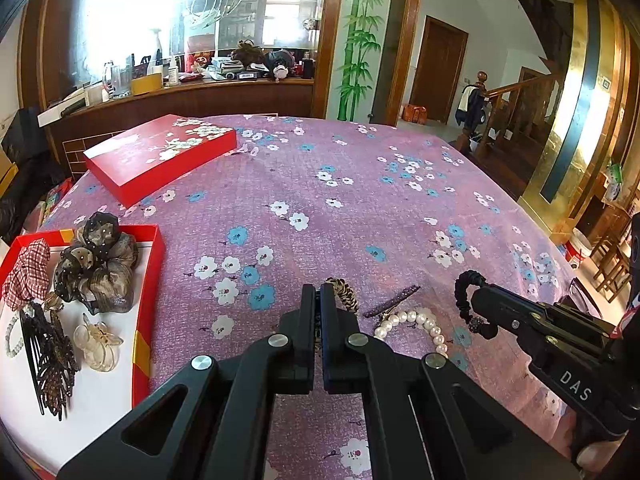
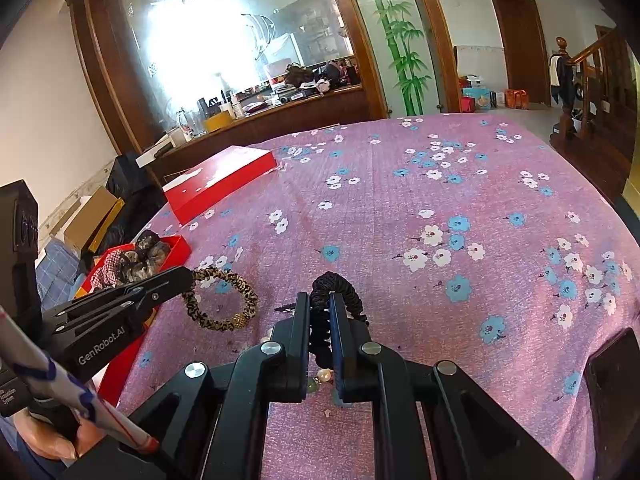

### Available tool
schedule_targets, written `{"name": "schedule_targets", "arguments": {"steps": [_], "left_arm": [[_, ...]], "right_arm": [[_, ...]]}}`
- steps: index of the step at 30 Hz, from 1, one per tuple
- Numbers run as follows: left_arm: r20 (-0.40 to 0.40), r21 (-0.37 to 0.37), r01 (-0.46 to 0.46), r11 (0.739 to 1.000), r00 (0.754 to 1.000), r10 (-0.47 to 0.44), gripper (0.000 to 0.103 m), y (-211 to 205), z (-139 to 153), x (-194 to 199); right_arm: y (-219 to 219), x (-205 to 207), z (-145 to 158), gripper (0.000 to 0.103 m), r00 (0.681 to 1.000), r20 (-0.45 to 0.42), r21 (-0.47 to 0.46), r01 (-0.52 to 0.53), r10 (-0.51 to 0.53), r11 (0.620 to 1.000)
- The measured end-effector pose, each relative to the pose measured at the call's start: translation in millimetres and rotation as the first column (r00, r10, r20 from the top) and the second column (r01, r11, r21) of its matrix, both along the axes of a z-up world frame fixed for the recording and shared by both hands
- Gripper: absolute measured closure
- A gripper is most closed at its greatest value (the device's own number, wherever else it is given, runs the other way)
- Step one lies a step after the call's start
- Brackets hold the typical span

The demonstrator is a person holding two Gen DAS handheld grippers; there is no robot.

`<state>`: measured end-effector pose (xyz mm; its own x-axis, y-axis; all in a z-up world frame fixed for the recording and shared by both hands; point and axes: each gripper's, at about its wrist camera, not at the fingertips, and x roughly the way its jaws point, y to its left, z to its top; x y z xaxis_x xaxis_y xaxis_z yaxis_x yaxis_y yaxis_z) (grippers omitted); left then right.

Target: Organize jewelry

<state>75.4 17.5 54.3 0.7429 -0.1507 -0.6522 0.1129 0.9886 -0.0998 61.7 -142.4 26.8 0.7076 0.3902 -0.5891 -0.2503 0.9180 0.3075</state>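
Open red cardboard box with white lining (image 1: 149,280), at the left edge of the counter (image 1: 360,208), already stocked with a dark gauze scrunchie (image 1: 98,268), a checked fabric tie (image 1: 28,272) and a brown hair comb (image 1: 50,364). Leopard-print hair tie with gold bead (image 2: 218,300), pinched at its near edge by the fully closed jaws of the left gripper (image 1: 319,292). Pearl bracelet (image 1: 416,324) and glittered hair clip (image 1: 392,301), loose on the cloth between the two tools. Black ruffled hair tie (image 2: 336,288), clamped in the closed jaws of the right gripper (image 2: 320,304). Each tie is best lifted clear of the cloth before being carried left over the box wall, so that the bracelet is not dragged.
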Motion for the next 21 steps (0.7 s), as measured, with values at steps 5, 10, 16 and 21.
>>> {"name": "schedule_targets", "arguments": {"steps": [5, 10, 16, 21], "left_arm": [[-0.001, -0.011, -0.011, 1.0, 1.0, 0.011, 0.101, 3.5, 0.0, 0.7], [0.015, -0.018, -0.034, 0.999, 0.999, 0.034, 0.101, 8.3, 2.6, -0.9], [0.015, -0.022, -0.053, 0.998, 0.998, 0.054, 0.101, 12.6, 2.3, 0.4], [0.01, -0.022, -0.059, 0.998, 0.998, 0.059, 0.101, 13.7, 1.4, 1.3]], "right_arm": [[0.6, -2.8, 3.0, 0.093, 1.0, 0.016, -0.001, -0.002, 0.002, 1.0], [0.7, -7.5, 6.5, 0.093, 0.999, 0.033, -0.002, -0.004, 0.004, 1.0], [-0.8, -7.6, 8.3, 0.093, 0.999, 0.039, 0.001, -0.001, 0.001, 1.0], [-3.1, -6.1, 7.5, 0.093, 0.999, 0.032, 0.004, 0.008, -0.008, 1.0]]}}
